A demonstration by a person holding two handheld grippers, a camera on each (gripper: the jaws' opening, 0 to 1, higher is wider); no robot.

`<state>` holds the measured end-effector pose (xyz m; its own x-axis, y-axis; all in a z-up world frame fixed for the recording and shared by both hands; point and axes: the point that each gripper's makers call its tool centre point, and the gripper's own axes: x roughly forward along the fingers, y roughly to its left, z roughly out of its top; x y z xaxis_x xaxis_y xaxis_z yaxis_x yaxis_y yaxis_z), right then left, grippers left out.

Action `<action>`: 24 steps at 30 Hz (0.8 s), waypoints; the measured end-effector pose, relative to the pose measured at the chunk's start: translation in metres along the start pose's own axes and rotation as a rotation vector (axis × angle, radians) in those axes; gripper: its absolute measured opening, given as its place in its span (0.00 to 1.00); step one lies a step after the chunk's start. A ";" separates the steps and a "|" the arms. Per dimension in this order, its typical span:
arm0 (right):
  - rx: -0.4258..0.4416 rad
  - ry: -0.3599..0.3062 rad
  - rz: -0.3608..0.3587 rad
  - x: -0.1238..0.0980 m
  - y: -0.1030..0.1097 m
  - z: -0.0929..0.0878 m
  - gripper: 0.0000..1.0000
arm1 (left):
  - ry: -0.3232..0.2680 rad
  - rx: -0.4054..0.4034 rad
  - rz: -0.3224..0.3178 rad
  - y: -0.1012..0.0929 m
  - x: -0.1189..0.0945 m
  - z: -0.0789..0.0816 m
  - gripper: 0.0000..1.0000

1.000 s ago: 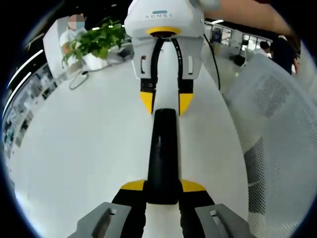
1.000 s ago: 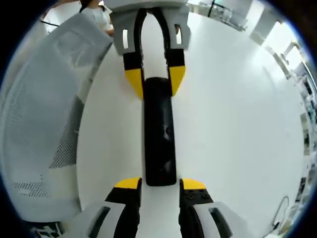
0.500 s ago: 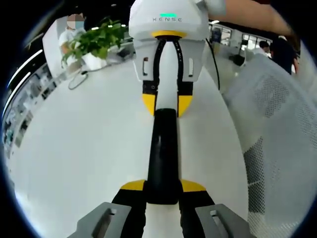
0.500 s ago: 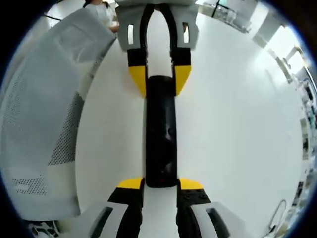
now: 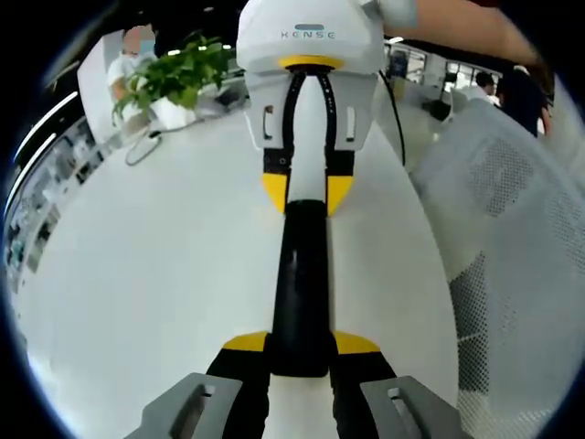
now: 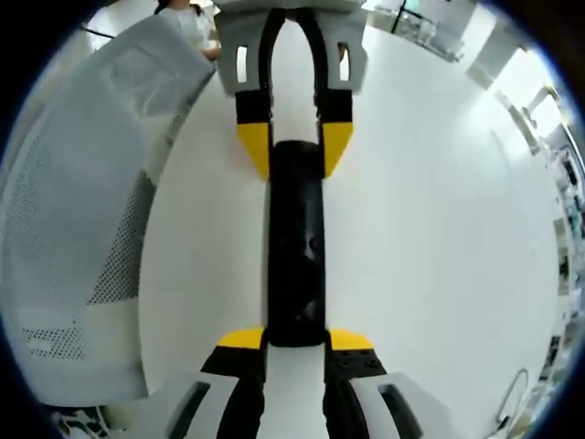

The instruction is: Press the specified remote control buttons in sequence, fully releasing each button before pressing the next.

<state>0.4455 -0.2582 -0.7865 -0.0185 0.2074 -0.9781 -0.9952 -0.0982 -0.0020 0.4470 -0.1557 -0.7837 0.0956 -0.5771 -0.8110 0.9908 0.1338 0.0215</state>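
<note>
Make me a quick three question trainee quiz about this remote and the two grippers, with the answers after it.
1. True or false: the black remote lies on a white table.
2. Which grippers hold the remote? A) left gripper alone B) right gripper alone C) both, one at each end
3. Fill in: a potted ___ stands at the table's far edge.

Key: 1 true. 2 C. 3 plant.

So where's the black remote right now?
The remote lies lengthwise on the white table, held at each end between the jaws of both grippers, beside a mesh chair.
</note>
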 end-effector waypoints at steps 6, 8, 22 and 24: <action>0.002 -0.011 -0.001 0.000 0.000 0.000 0.20 | 0.005 0.002 0.000 0.000 0.000 0.000 0.23; 0.002 -0.014 -0.003 0.000 0.000 0.000 0.20 | 0.005 -0.001 -0.001 -0.001 0.000 0.000 0.23; -0.010 -0.031 -0.012 0.001 0.000 0.000 0.20 | 0.020 0.001 -0.010 0.000 0.001 0.000 0.23; -0.013 -0.030 -0.012 0.001 -0.001 -0.001 0.20 | 0.025 0.008 -0.011 -0.002 0.001 0.002 0.23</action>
<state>0.4461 -0.2587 -0.7882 -0.0097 0.2380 -0.9712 -0.9940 -0.1084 -0.0166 0.4455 -0.1575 -0.7833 0.0825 -0.5585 -0.8254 0.9925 0.1215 0.0170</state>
